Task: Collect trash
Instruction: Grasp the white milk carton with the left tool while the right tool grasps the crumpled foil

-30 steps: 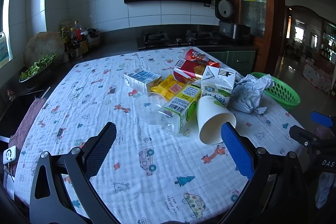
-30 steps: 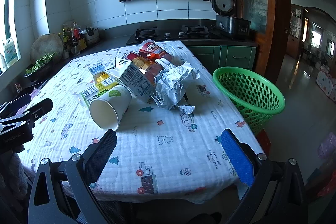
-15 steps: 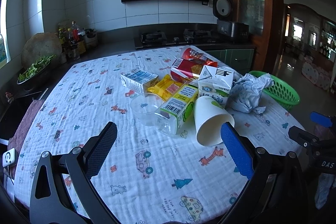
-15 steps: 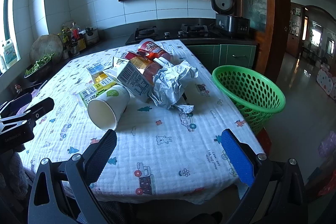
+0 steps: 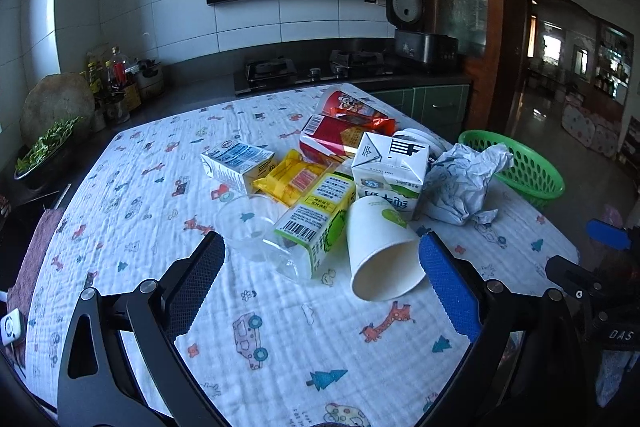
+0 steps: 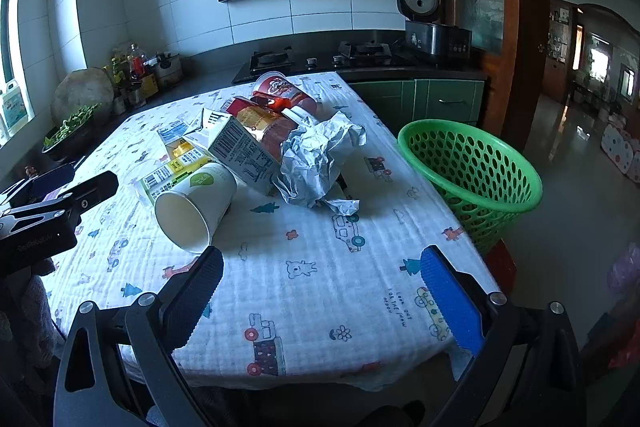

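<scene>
The left gripper (image 5: 320, 279) and right gripper (image 6: 324, 287) both hover above the worktop (image 6: 320, 267) with jaws spread wide, holding nothing. The trash lies heaped mid-worktop: a tipped paper cup (image 5: 380, 259), cartons (image 5: 394, 167) and crumpled paper (image 6: 316, 159), with the green basket (image 6: 472, 171) just beside the worktop's edge

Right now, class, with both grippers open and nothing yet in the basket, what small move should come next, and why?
Probably ease the left gripper forward onto the paper cup. It lies on its side at the near edge of the trash pile, mouth toward the open jaws, nothing on top of it. The green basket waits beside the table, and the right gripper is empty.
</scene>
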Tool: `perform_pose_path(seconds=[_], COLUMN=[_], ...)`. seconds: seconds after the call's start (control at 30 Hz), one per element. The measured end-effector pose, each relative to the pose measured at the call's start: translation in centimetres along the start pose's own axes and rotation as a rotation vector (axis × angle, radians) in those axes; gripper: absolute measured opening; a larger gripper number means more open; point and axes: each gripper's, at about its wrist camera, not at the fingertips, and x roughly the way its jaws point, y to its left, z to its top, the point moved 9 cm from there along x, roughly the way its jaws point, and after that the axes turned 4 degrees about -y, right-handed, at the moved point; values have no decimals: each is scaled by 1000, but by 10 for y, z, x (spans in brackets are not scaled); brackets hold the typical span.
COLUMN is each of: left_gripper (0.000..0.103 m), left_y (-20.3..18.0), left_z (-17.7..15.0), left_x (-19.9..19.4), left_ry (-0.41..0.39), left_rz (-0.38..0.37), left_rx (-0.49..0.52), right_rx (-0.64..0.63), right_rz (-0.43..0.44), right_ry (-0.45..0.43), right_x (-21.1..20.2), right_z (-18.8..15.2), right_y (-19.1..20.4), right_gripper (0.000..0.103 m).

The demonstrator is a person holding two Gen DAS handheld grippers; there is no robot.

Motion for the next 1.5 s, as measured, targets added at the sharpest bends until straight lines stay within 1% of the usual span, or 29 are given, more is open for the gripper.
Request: perform_pose_path(seconds=[0.07, 0.23, 0.33, 0.47, 0.6, 0.7, 0.77, 0.9, 1.0, 1.03, 1.1, 1.17, 1.2, 1.23, 1.37, 1.5], left_gripper=[96, 96, 96, 96, 97, 97, 97, 97, 96, 95, 90, 76, 72, 70, 69, 69], left_y=[-5, -21, -30, -41, -53, -58, -60, -63, -62, -63, -65, -66, -66, -66, -63, -60], left_z=[2, 12, 18, 29, 35, 37, 38, 35, 35, 35, 35, 34, 34, 34, 36, 43], left_x=[5, 20, 34, 53, 74, 89, 98, 112, 121, 122, 124, 124, 124, 124, 119, 107], left_ry=[10, 27, 38, 54, 81, 98, 116, 158, 171, 171, 169, 176, 175, 176, 155, 119], left_rz=[-16, -81, -105, -161, -185, -182, -186, -218, -219, -220, -225, -233, -241, -248, -247, -251], left_rx=[-1, 9, 18, 32, 75, 100, 102, 95, 85, 87, 92, 91, 87, 82, 70, 61], right_rx=[1, 3, 6, 7, 15, 23, 24, 31, 40, 44, 50, 63, 66, 65, 68, 56], right_rz=[-1, -5, -7, -11, -16, -16, -15, -10, 2, 6, 16, 32, 35, 40, 68, 84], right_ry=[2, 8, 11, 18, 26, 34, 37, 40, 48, 53, 64, 71, 75, 77, 83, 80], right_x=[1, 6, 8, 12, 16, 19, 21, 25, 29, 31, 36, 41, 43, 45, 53, 63], right_z=[1, 2, 3, 4, 4, 4, 4, 6, 7, 7, 8, 10, 11, 12, 19, 26], right_y=[-2, -6, -9, -12, -17, -20, -21, -22, -23, -23, -24, -24, -25, -24, -21, -16], right_gripper=[96, 96, 96, 96, 96, 96, 96, 96, 95, 94, 87, 85, 85, 82, 77, 75])
